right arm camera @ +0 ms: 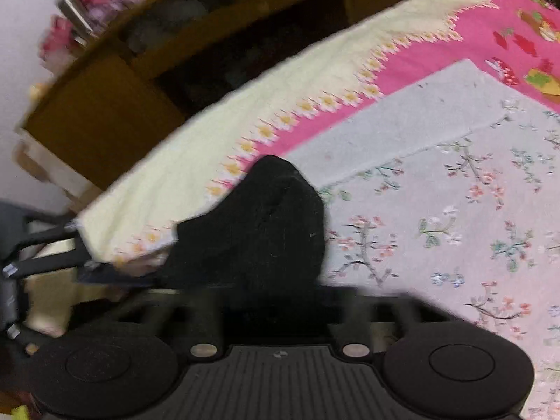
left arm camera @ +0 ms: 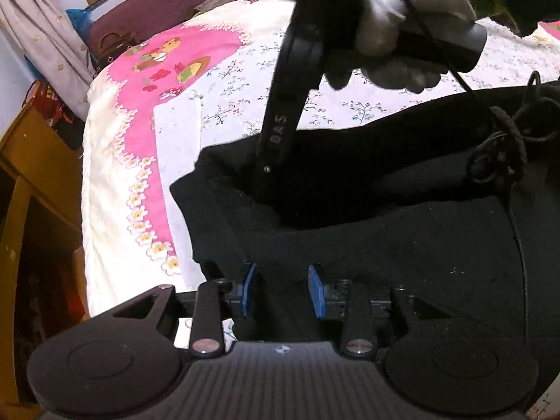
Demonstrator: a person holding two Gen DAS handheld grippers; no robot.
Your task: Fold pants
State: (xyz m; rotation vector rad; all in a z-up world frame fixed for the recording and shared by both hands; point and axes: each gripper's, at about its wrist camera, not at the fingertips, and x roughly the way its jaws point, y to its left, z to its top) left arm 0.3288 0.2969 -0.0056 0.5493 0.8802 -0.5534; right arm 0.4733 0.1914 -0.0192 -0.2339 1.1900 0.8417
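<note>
Nearest your left-hand camera, the left gripper (left arm camera: 281, 290) stands with its blue pads (left arm camera: 316, 290) apart over the black pants (left arm camera: 385, 245), cloth lying between them but not pinched. The pants lie on the floral bedsheet (left arm camera: 238, 80), spreading from the centre out to 3 o'clock, with a drawstring knot (left arm camera: 500, 154) at 2 o'clock. Your right gripper (right arm camera: 276, 280) is closed, and in its own view a bunch of black cloth (right arm camera: 266, 224) rises just ahead of it, so it looks clamped on the pants; the fingertips themselves are hidden.

Expect the fabric to be soft, limp and light: it will sag and drag, not hold shape. I would take it by an edge or the waistband, both layers together. On the right gripper's arm (left arm camera: 280, 129), seen at 12 o'clock from the left, you can read "045".
</note>
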